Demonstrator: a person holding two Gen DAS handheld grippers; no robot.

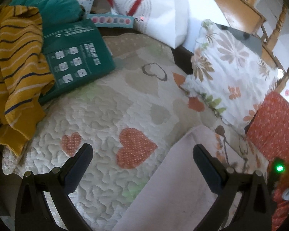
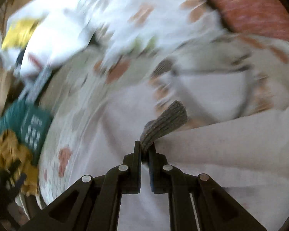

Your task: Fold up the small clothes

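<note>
A pale pink garment point(image 1: 175, 188) lies on a quilted heart-print bedspread point(image 1: 106, 105), under the lower right of the left wrist view. My left gripper point(image 1: 142, 154) is open and empty above the bedspread, its right finger over the garment's edge. In the blurred right wrist view, my right gripper point(image 2: 145, 148) is shut on the garment's grey ribbed cuff point(image 2: 163, 123), and the pale pink cloth point(image 2: 221, 154) stretches to the right.
A yellow striped garment point(image 1: 15, 67) and a green bag point(image 1: 77, 57) lie at the left. A floral pillow point(image 1: 231, 73), a white pillow point(image 1: 158, 13) and an orange dotted cloth point(image 1: 275, 127) sit at the back and right.
</note>
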